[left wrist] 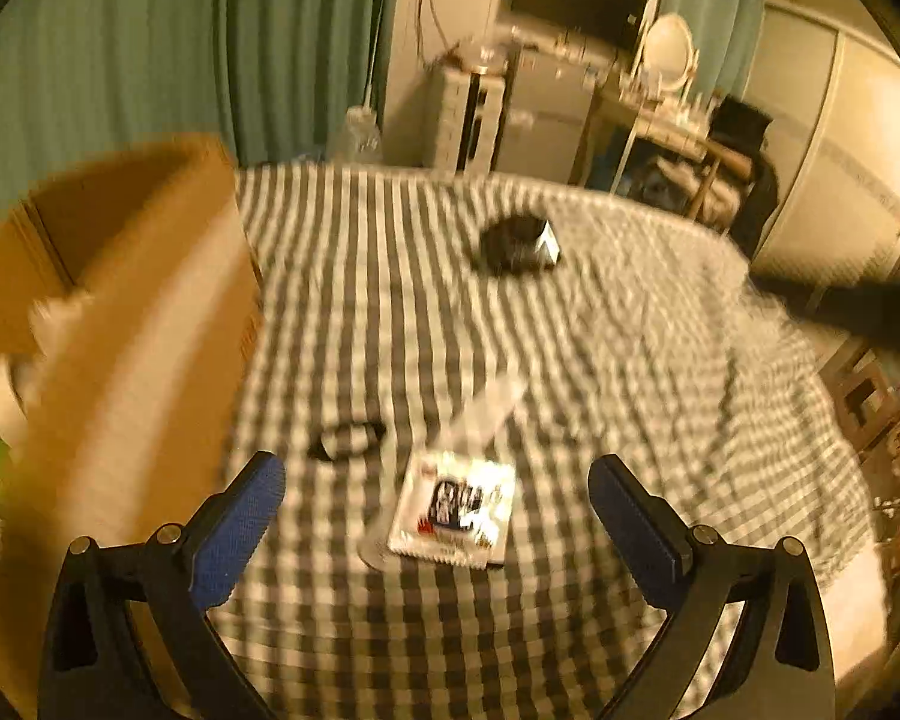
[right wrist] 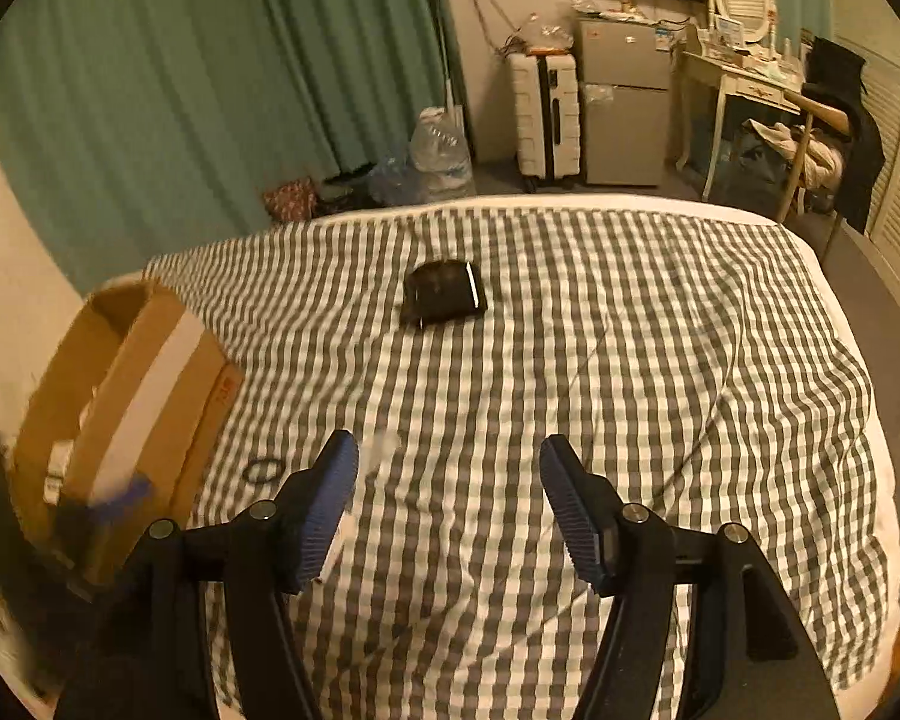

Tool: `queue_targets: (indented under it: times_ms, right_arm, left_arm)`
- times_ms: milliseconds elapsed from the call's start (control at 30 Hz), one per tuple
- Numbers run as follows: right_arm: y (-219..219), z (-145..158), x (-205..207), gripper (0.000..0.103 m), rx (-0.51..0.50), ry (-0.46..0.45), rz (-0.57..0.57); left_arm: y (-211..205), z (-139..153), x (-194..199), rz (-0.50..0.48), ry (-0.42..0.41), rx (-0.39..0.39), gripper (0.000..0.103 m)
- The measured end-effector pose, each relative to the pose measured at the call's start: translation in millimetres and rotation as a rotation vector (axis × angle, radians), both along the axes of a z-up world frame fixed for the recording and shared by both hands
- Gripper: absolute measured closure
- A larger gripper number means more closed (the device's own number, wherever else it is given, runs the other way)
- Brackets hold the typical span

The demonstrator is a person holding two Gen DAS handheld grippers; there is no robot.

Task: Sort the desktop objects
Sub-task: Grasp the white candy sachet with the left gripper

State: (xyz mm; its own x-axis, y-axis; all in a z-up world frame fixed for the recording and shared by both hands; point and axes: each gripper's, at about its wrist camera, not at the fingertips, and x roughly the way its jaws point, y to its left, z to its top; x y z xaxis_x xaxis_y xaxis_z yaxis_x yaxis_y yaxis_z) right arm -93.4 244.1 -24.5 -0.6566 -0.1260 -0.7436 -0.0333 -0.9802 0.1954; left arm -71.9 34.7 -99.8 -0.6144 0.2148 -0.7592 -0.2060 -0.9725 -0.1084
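In the left wrist view my left gripper [left wrist: 437,495] stands wide open above the checked bedspread [left wrist: 630,360], with a small white printed packet [left wrist: 456,510] lying on the cloth between its blue fingers [left wrist: 243,531]. A clear plastic piece [left wrist: 486,408] and a black hair tie [left wrist: 347,441] lie just beyond. A black box-like object [left wrist: 519,245] sits farther back. In the right wrist view my right gripper [right wrist: 449,474] is open with nothing between its fingers. The hair tie [right wrist: 263,470] lies left of it, the black object [right wrist: 444,294] far ahead.
An open cardboard box [right wrist: 120,414] with items inside stands at the bed's left side, close to my left gripper [left wrist: 120,312]. Green curtains, a white suitcase [right wrist: 546,114], a small fridge and a dressing table stand beyond the bed's far edge.
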Motion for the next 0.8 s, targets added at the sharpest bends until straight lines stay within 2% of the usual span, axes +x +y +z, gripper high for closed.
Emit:
queue_targets:
  times_ms: [67, 167, 233, 333, 467, 567, 600, 667, 700, 800]
  right_arm:
    - [1, -4, -3, 0.036, -0.012, -0.001, 0.011]
    - [0, -16, -5, 0.036, -0.007, -0.024, 0.024]
    - [1, -26, -7, 0.036, -0.021, -0.045, 0.029]
    - [6, -32, -11, 0.036, -0.046, -0.056, 0.025]
    - [11, -43, -18, 0.036, -0.072, -0.069, 0.022]
    - [11, -50, -22, 0.036, -0.082, -0.084, 0.023]
    - [11, -51, -22, 0.036, -0.082, -0.087, 0.024]
    - [9, -53, -24, 0.036, -0.082, -0.089, 0.028]
    - [8, -53, -24, 0.036, -0.081, -0.09, 0.032]
    - [4, -54, -24, 0.036, -0.073, -0.1, 0.038]
  left_arm:
    - [5, -24, -4, -0.003, -0.038, -0.023, 0.0]
    - [14, -50, -10, -0.006, -0.086, -0.056, 0.0]
    - [18, -58, -16, 0.011, -0.103, -0.078, 0.0]
    - [22, -64, -19, 0.005, -0.101, -0.052, 0.0]
    - [34, -79, -25, -0.028, -0.104, -0.122, 0.002]
    - [38, -78, -24, -0.085, -0.077, -0.135, 0.024]
    - [40, -76, -24, -0.105, -0.075, -0.137, 0.039]
    - [43, -71, -23, -0.131, -0.077, -0.15, 0.051]
    - [43, -69, -24, -0.132, -0.071, -0.151, 0.067]
    - [39, -66, -26, -0.141, -0.086, -0.131, 0.072]
